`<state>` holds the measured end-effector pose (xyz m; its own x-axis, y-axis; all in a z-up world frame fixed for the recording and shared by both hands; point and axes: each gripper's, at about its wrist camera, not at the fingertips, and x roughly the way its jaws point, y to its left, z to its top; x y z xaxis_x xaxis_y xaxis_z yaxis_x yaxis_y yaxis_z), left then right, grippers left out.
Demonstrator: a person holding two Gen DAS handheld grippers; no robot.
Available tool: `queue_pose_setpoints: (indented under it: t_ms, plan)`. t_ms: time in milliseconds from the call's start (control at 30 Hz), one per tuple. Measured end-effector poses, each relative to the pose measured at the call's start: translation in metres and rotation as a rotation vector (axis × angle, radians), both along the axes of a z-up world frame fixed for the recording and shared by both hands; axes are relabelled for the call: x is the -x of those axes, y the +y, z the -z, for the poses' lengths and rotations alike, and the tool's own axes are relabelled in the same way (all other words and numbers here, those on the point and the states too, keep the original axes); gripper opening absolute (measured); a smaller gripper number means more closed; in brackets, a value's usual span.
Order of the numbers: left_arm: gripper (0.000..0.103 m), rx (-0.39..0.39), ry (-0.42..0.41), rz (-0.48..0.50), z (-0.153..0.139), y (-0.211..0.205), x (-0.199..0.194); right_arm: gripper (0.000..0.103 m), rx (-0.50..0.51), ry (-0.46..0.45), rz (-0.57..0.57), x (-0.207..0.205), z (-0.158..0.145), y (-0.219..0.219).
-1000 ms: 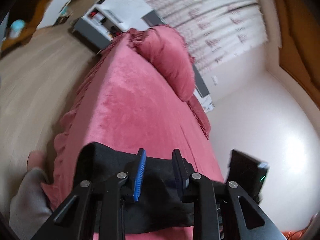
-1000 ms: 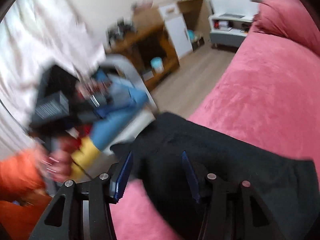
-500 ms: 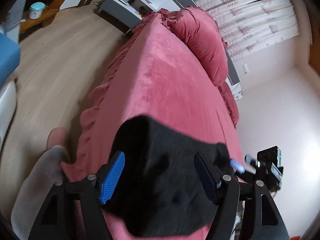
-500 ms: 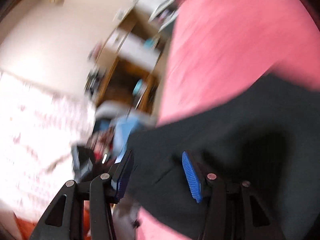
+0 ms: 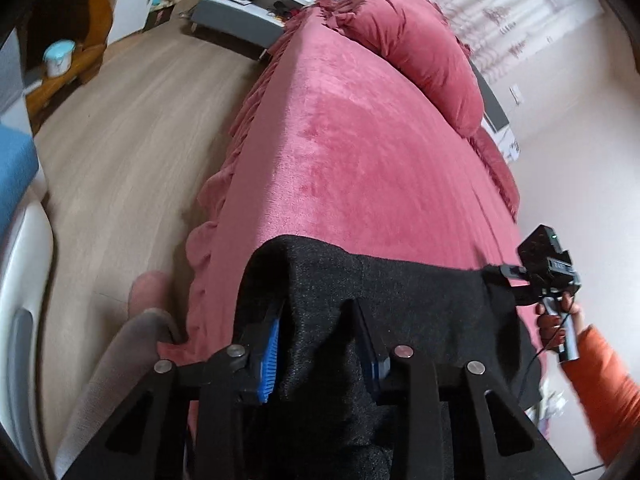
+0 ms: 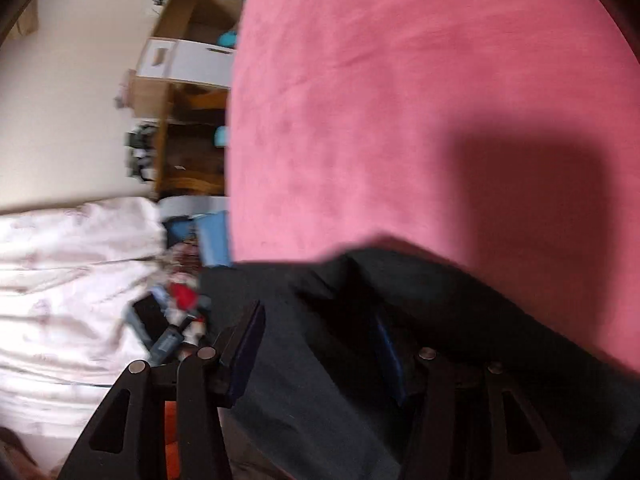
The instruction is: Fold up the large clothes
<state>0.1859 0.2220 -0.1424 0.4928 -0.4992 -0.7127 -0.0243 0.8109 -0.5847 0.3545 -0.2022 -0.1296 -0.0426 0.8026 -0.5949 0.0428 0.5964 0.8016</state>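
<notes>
**Black garment stretched over the foot of the pink bed**

While you hold a claw in each hand, the black garment (image 5: pixel 400 304) hangs between them above the near end of the bed (image 5: pixel 360 152), its far edge lying across the pink velvet cover close to the near edge. Your left claw (image 5: pixel 324 344) has its fingers partly closed with a bunched fold of the garment between the blue pads (image 5: pixel 269 356); the left pad touches the cloth, but the right pad is buried in fabric, so a firm pinch cannot be confirmed from this view. Seen from your left wrist, your right claw (image 5: pixel 505 270) reaches the garment's right corner above the bed's right edge, held in your right hand (image 5: pixel 554 322) with an orange sleeve behind it.

In the blurred right wrist view, your right claw (image 6: pixel 320 344) shows its fingers spread apart, with the garment (image 6: pixel 400 360) draped over and between them; the right pad (image 6: pixel 386 344) is wrapped in dark cloth, the left finger (image 6: pixel 244 344) sits at the cloth's edge. Whether it actually grips the fabric cannot be told. The garment casts a dark shadow on the bed cover (image 6: pixel 400 100).

A matching pink pillow (image 5: pixel 424 56) lies at the far end of the bed. The wooden floor (image 5: pixel 128 128) runs along the bed's left side, with a white-and-grey cabinet (image 5: pixel 244 12) beyond the far left corner.
</notes>
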Motion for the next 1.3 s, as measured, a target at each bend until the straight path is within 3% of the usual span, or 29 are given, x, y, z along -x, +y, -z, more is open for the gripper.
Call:
queue_pose_setpoints:
  t_ms: [33, 100, 167, 200, 233, 267, 300, 367, 400, 600, 667, 733, 800, 900, 1033, 1100, 1200, 1300]
  plan:
    - [0.037, 0.005, 0.001, -0.007, 0.000, 0.001, 0.001, 0.056, -0.033, -0.008, 0.045, -0.006, 0.003, 0.006]
    - [0.039, -0.033, -0.013, -0.009, -0.002, -0.001, 0.005, 0.055, 0.020, -0.023, 0.091, -0.011, -0.002, 0.019]
    - [0.039, -0.079, -0.031, -0.001, -0.003, -0.004, 0.008, 0.047, 0.074, -0.134, 0.105, -0.008, -0.023, 0.026]
    - [0.040, -0.092, -0.036, 0.003, -0.001, -0.005, 0.010, 0.046, 0.051, -0.184, 0.129, -0.003, -0.034, 0.023]
    - [0.043, -0.103, -0.040, 0.005, 0.001, -0.006, 0.010, 0.035, 0.021, -0.214, 0.165, 0.003, -0.038, 0.015]
    - [0.045, -0.108, -0.044, 0.002, 0.003, -0.006, 0.009, 0.011, 0.013, -0.235, 0.216, 0.009, -0.034, 0.002]
    - [0.050, -0.112, -0.047, -0.001, 0.005, -0.007, 0.009, 0.009, 0.044, -0.215, 0.255, 0.012, -0.022, -0.005]
    - [0.053, -0.132, -0.051, 0.000, 0.006, -0.007, 0.007, 0.008, 0.033, -0.148, 0.324, 0.017, 0.007, -0.014]
    - [0.054, -0.155, -0.060, 0.007, 0.004, -0.008, 0.007, 0.008, 0.047, -0.172, 0.326, 0.015, 0.009, -0.007]
    - [0.056, -0.236, -0.060, -0.004, -0.008, -0.011, 0.007, 0.012, 0.234, -0.286, 0.251, 0.015, -0.026, 0.023]
    - [0.055, -0.271, -0.067, -0.033, -0.015, -0.009, 0.011, 0.027, 0.369, -0.409, 0.328, 0.034, -0.058, 0.018]
    - [0.054, -0.268, -0.080, -0.045, -0.022, -0.005, 0.016, 0.032, 0.445, -0.555, 0.407, 0.068, -0.089, 0.018]
    - [0.053, -0.310, -0.090, -0.071, -0.031, -0.003, 0.022, 0.032, 0.431, -0.644, 0.359, 0.099, -0.104, 0.033]
    - [0.053, -0.350, -0.135, -0.078, -0.048, -0.006, 0.033, 0.032, 0.490, -0.732, 0.240, 0.145, -0.112, 0.065]
    - [0.060, -0.406, -0.214, -0.057, -0.071, -0.024, 0.049, 0.032, 0.676, -0.678, 0.181, 0.189, -0.085, 0.073]
    - [0.061, -0.455, -0.253, -0.012, -0.078, -0.042, 0.054, 0.032, 0.720, -0.639, 0.164, 0.202, -0.066, 0.080]
    - [0.061, -0.493, -0.266, 0.047, -0.077, -0.064, 0.054, 0.038, 0.735, -0.654, 0.179, 0.218, -0.052, 0.095]
    - [0.061, -0.542, -0.251, 0.091, -0.065, -0.086, 0.051, 0.038, 0.659, -0.631, 0.199, 0.227, -0.054, 0.109]
